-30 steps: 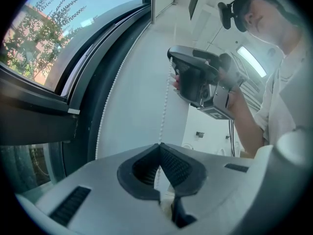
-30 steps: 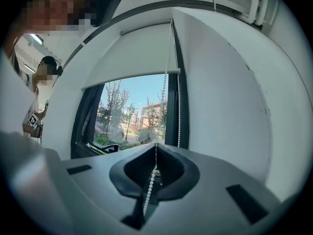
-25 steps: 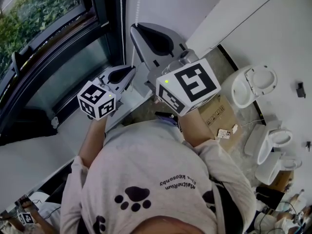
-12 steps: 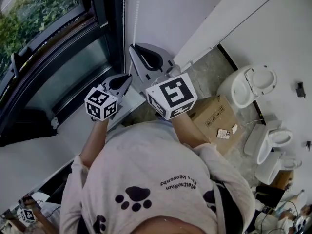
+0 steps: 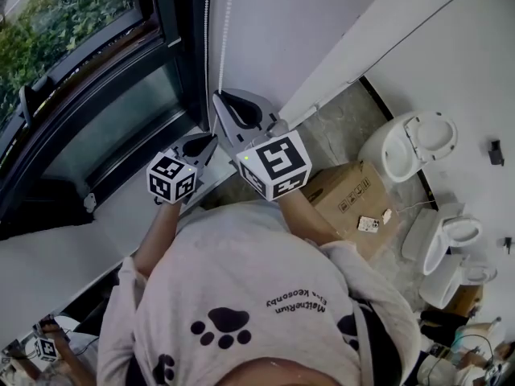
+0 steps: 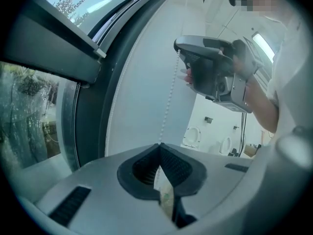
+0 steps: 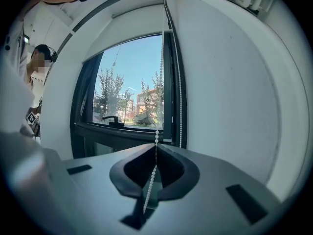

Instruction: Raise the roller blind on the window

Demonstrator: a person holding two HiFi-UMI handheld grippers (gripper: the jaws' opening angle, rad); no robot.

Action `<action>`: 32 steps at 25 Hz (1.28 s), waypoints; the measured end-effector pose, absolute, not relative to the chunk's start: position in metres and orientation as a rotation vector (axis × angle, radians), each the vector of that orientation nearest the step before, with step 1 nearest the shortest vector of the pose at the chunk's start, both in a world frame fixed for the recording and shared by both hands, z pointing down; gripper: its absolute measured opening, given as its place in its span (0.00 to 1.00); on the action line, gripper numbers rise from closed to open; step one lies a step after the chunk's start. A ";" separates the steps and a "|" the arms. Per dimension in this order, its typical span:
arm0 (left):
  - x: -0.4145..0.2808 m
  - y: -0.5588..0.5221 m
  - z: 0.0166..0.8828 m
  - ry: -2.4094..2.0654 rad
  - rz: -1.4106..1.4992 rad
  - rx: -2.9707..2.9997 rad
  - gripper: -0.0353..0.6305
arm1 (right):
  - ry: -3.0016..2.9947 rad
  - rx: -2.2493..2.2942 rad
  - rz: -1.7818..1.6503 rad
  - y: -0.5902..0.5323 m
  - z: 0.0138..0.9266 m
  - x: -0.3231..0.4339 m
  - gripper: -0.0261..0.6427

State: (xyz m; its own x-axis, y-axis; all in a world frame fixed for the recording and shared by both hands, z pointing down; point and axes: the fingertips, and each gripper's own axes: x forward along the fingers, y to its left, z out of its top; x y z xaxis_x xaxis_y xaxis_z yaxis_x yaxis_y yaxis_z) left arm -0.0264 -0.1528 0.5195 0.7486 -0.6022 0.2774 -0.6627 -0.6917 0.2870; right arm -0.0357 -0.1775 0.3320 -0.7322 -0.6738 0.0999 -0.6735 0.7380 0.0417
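Plainly, the left gripper (image 6: 159, 144) has its jaws pressed together on the bead chain (image 6: 167, 104), which climbs from the jaw tips up along the white wall (image 6: 137, 106). The dark frame of the window (image 6: 49, 53) stands to its left. Above it and a little to its right is the right gripper (image 7: 155, 144) — its jaws are likewise pinched tight on a strand, which rises from the tips in front of the glass. A second strand (image 7: 179, 106) hangs just to the right of that one, against the frame. Whether both grippers hold the same strand cannot be told. The roller blind's own cloth cannot be made out; the pane ahead of the right gripper shows trees and sky. Down on the floor to that gripper's right lie a cardboard box (image 5: 354, 195) and, beyond it, a white toilet (image 5: 418, 139).
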 end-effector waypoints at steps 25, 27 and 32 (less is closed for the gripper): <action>-0.032 -0.133 0.525 -0.949 0.114 2.553 0.25 | -2.785 1.076 0.100 -0.177 0.389 -0.033 0.05; -0.033 -0.133 0.502 -0.939 0.081 2.582 0.24 | -2.785 1.078 0.099 -0.176 0.389 -0.033 0.05; -0.044 -0.137 0.430 -0.955 0.024 2.704 0.24 | -2.786 1.083 0.101 -0.177 0.389 -0.031 0.05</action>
